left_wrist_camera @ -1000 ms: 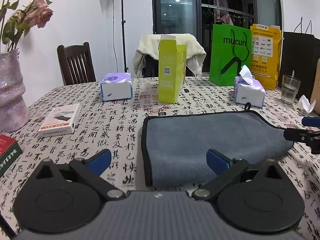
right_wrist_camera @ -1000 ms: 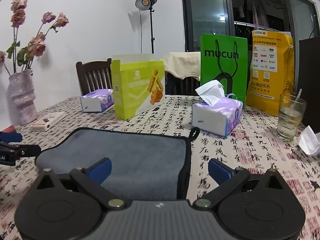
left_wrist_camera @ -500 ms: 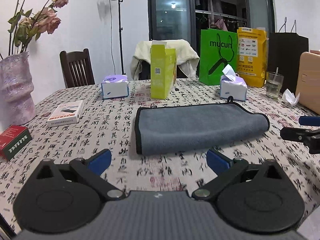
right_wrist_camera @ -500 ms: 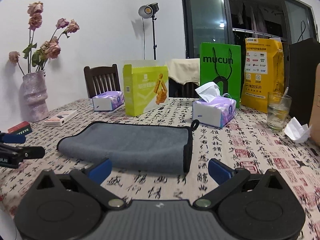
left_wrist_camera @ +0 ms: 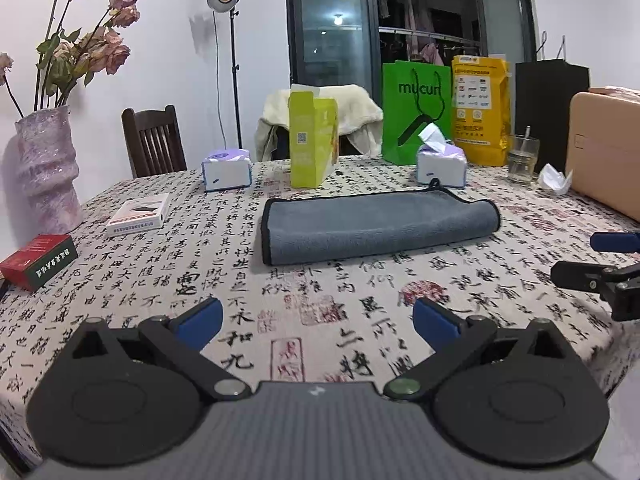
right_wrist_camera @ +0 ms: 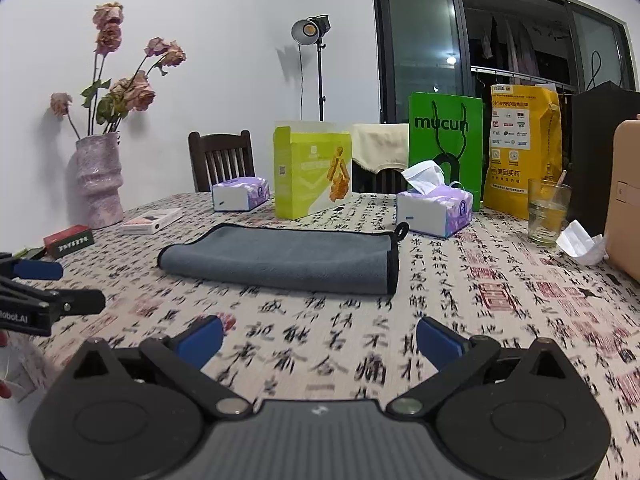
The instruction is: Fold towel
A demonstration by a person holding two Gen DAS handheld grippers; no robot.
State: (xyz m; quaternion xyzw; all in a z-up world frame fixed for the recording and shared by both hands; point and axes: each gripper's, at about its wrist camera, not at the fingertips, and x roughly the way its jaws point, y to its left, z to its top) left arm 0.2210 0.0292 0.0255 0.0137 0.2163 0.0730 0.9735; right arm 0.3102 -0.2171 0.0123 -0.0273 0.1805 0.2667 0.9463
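The desk point(left_wrist_camera: 328, 320), under its printed cloth, carries everything, and the towel point(left_wrist_camera: 376, 226) lies near its middle, well short of the boxes and bags along the far edge. We see it doubled over into a long grey strip, with a rounded fold at one end and bound black edges at the other. We judge it soft, light and limp: it will sag and drape when lifted, and its plush nap should give the pads good grip. The best hold, we think, is at the black hem point(right_wrist_camera: 394, 260), taking both layers at each corner so they don't slide apart. A small hanging loop point(right_wrist_camera: 401, 230) sticks out at the far hemmed corner. Our left claw point(left_wrist_camera: 318, 318) and right claw point(right_wrist_camera: 320, 336) both gape wide, hold nothing, and hover over the near edge, apart from the towel.
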